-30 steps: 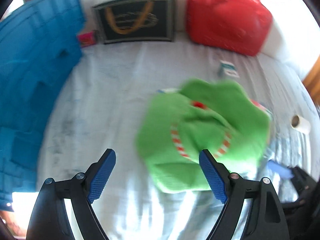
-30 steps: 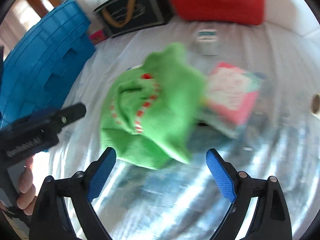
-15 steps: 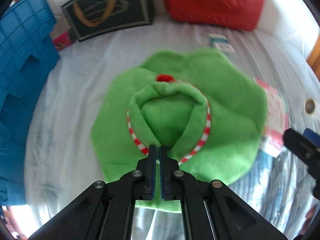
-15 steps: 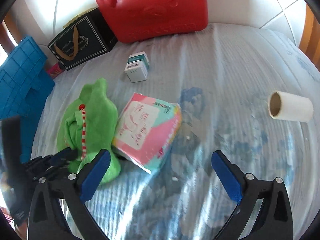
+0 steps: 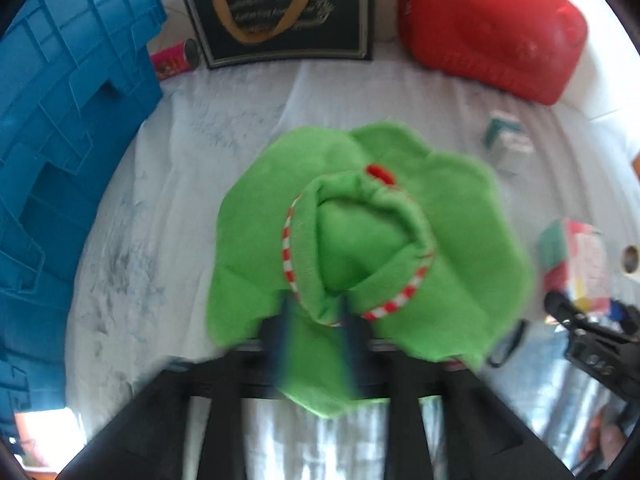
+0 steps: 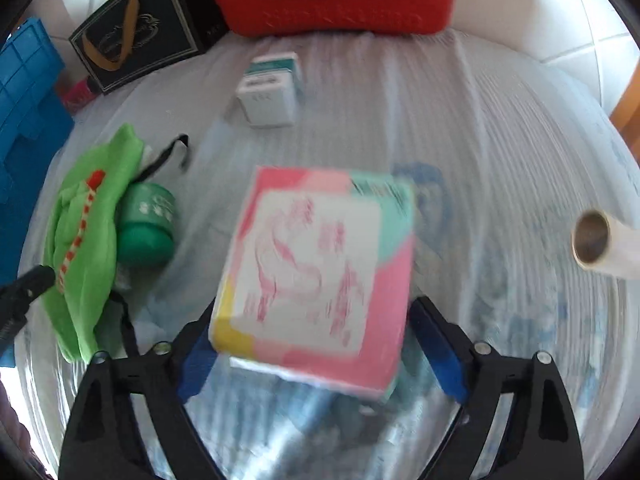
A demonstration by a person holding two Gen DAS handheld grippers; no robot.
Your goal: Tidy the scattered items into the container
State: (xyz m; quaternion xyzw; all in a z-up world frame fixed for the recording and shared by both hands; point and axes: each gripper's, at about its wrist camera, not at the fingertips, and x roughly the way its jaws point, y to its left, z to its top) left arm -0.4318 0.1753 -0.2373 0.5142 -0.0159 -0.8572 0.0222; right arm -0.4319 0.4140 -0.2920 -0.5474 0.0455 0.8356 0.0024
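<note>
White cloth covers your worktop (image 6: 460, 120), with pale tiled wall behind it. A blue crate (image 5: 60, 160) fills the left edge of the left wrist view; it is likely the container. A black gift bag (image 5: 280, 12) and a red bag (image 5: 488, 28) stand along the top of both views.

Your left tool (image 5: 316, 320) is clenched on a fold of the green felt hat (image 5: 360, 248), which hangs in the centre of the left view, its brim drooping around the fingers. It looks soft, light and floppy; a pinch at the crown by the striped band should carry it, though the brim will swing and could catch on the crate's rim.

Your right tool (image 6: 312, 356) straddles the pink tissue pack (image 6: 320, 268) at the lower centre of its view, with both pads at its sides. Motion blur means I cannot tell whether it is squeezing or merely around it. The pack looks light and squashy under slick wrap, so hold it across the middle.

Left of the pack, a green jar (image 6: 146, 224) lies beside the hat. A small white box (image 6: 268, 92) sits at upper centre, and a roll of clear film (image 6: 604, 244) lies at the right edge. The jar is rigid and may roll; so may the film.
</note>
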